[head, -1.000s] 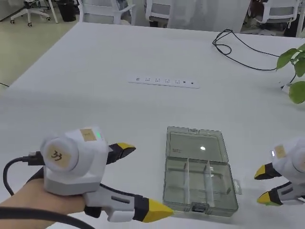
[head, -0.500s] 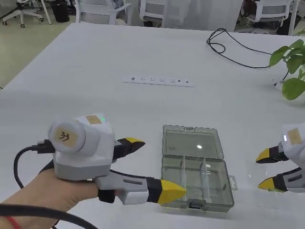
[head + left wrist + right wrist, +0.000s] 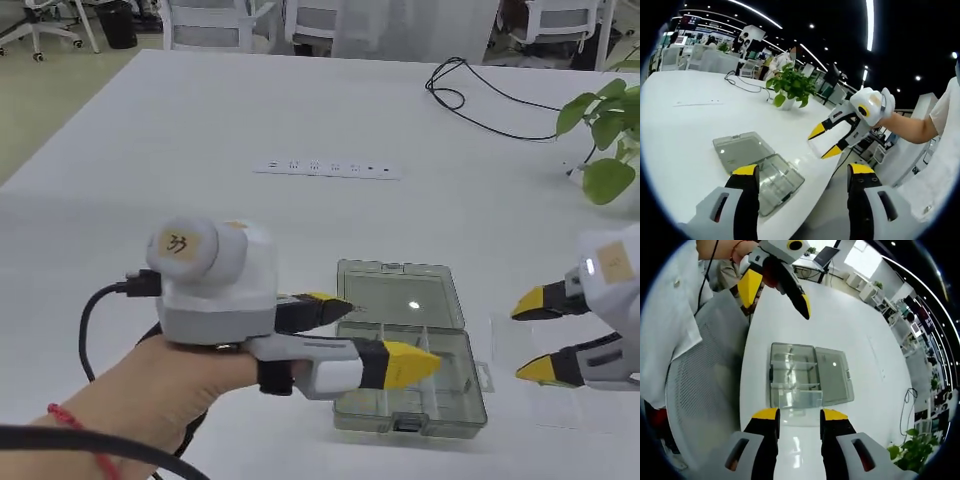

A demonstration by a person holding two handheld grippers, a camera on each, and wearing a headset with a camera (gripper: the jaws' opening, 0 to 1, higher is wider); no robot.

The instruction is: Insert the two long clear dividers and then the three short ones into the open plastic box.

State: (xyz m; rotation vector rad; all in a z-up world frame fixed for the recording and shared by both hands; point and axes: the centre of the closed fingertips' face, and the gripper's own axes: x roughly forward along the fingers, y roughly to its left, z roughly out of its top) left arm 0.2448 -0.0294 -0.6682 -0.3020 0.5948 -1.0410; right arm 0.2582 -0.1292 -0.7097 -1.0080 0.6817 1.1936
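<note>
Smoky translucent rectangular plastic box (image 3: 440,405) sits near the counter's (image 3: 200,150) near edge, hinged lid flat open on the far side. Two long clear dividers (image 3: 792,361) stand upright inside the tray. Faint clear flat pieces (image 3: 545,405) lie on the counter just beside the box's right side; count unreadable. Left gripper (image 3: 390,333) hovers over the tray's left part, jaws apart, empty. Right gripper (image 3: 518,342) is off to the box's right, also spread and empty.
</note>
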